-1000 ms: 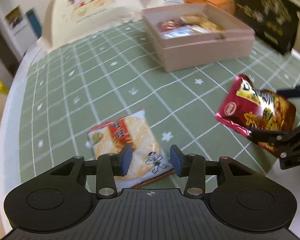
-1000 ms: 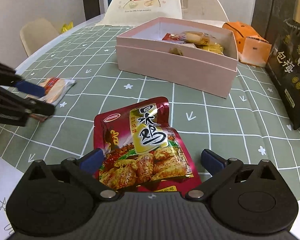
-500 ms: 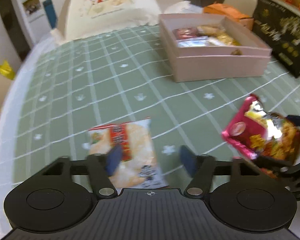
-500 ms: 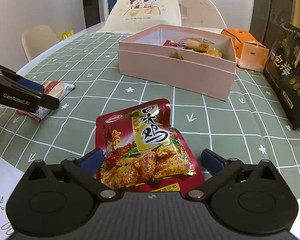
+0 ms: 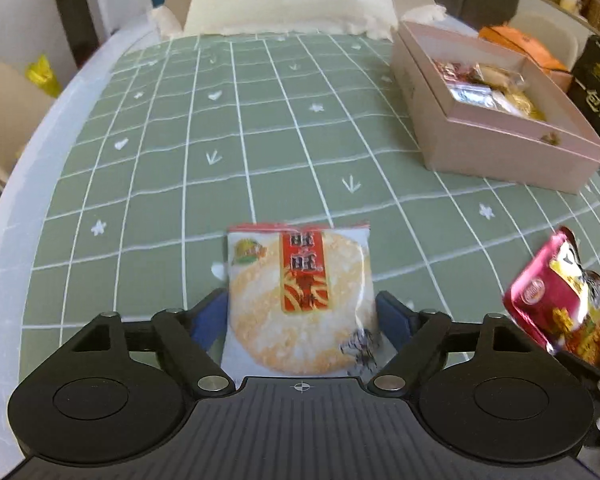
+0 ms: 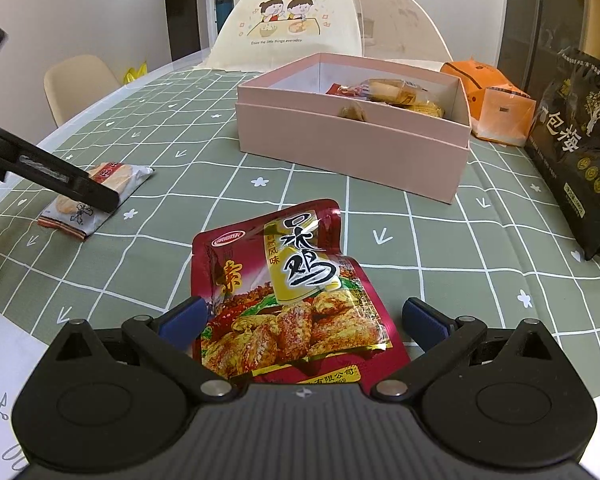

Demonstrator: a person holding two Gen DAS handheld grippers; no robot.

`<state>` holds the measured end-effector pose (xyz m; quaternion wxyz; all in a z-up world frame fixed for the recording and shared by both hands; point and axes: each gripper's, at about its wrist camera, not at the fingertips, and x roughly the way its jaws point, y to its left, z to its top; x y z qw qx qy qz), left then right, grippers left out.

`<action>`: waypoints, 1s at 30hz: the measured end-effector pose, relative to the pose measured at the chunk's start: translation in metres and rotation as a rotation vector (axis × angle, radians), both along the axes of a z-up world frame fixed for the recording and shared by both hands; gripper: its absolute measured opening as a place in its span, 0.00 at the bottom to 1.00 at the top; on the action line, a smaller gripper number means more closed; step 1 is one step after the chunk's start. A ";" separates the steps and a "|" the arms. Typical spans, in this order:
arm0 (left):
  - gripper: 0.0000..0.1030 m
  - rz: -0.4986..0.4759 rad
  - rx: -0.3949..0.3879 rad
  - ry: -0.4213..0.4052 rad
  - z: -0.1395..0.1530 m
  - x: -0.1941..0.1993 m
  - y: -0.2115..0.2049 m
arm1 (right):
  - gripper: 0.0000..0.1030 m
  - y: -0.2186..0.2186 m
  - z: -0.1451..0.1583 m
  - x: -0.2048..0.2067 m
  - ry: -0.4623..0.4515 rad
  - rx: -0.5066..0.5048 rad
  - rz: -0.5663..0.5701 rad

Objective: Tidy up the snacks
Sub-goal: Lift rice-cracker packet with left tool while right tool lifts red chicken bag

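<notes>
A white rice cracker pack (image 5: 300, 300) lies flat on the green checked tablecloth, between the open jaws of my left gripper (image 5: 302, 318); it also shows in the right wrist view (image 6: 100, 192). A red chicken snack pouch (image 6: 284, 292) lies between the open jaws of my right gripper (image 6: 304, 318), its near end curled up; it also shows in the left wrist view (image 5: 564, 304). The pink box (image 6: 352, 148) holds several wrapped snacks and stands beyond both packs, also seen in the left wrist view (image 5: 500, 148).
A mesh food cover (image 6: 300, 24) stands at the table's far end. An orange carton (image 6: 496, 108) and a black bag (image 6: 580, 148) sit right of the box. The table edge (image 5: 24, 208) curves along the left. A chair (image 6: 76, 84) stands beyond it.
My left gripper has swung to line up with the rice cracker pack and opened wider, so the pack now lies between its jaws. The right gripper stays open around the red pouch.
</notes>
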<state>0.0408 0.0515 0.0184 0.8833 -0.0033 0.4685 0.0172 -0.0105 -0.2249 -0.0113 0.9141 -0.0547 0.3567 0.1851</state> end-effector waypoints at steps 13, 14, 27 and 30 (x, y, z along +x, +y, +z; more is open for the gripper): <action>0.78 -0.050 -0.154 0.037 0.007 -0.067 -0.023 | 1.00 0.003 0.008 0.009 0.087 -0.045 0.124; 0.78 -0.042 -0.157 0.040 0.007 -0.071 -0.025 | 1.00 0.005 0.008 0.012 0.097 -0.050 0.129; 0.78 -0.029 -0.155 0.037 0.007 -0.085 -0.027 | 0.65 0.028 0.026 0.024 0.133 -0.061 0.157; 0.78 -0.040 -0.149 0.039 0.007 -0.086 -0.028 | 0.62 0.025 0.033 0.023 0.148 -0.051 0.150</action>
